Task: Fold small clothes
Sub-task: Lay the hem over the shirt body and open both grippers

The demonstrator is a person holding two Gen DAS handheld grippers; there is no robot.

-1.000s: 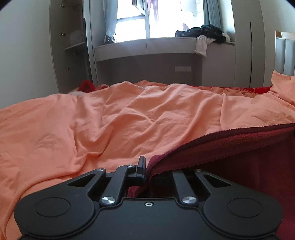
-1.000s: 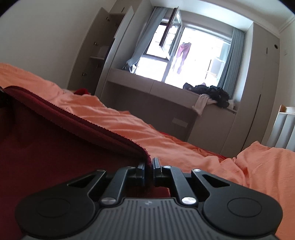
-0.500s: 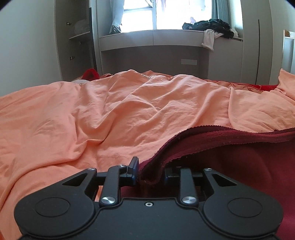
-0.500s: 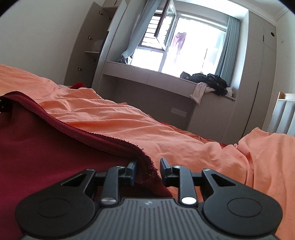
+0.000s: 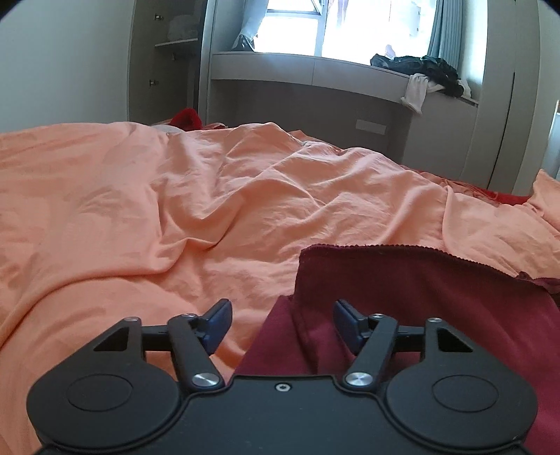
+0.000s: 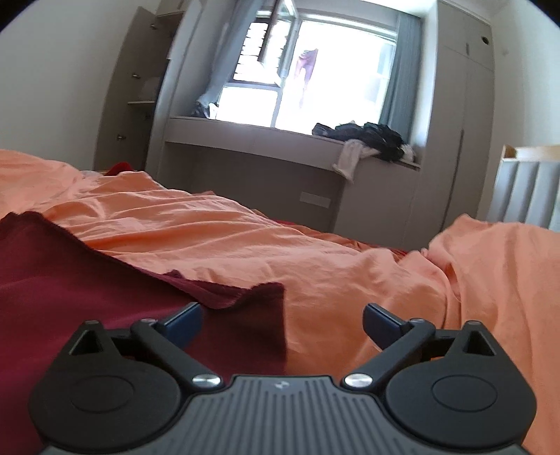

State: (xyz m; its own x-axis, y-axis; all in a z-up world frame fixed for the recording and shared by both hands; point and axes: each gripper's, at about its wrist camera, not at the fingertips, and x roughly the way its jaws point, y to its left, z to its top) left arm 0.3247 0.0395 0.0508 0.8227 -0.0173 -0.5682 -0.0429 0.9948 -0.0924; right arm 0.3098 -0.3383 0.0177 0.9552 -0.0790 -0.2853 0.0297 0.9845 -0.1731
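Left gripper (image 5: 282,323): jaws spread, just been opening, nothing pinched. The dark red garment (image 5: 402,294) is laid flat on the orange bedsheet (image 5: 175,210), its folded corner lying between the jaws and off to the right. Right gripper (image 6: 282,320): jaws spread wide, just been opening, nothing clamped; a garment corner (image 6: 259,301) is seen between the jaws, the rest to the left. Beyond both, a window ledge (image 6: 266,138) with a pile of dark clothes (image 6: 371,136). No containers in view.

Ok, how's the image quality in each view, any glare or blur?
Left wrist view: window blown out, red cloth and orange sheet sharp. Right wrist view: window glaring, slight softness, cloth readable; fisheye bends the walls in both.
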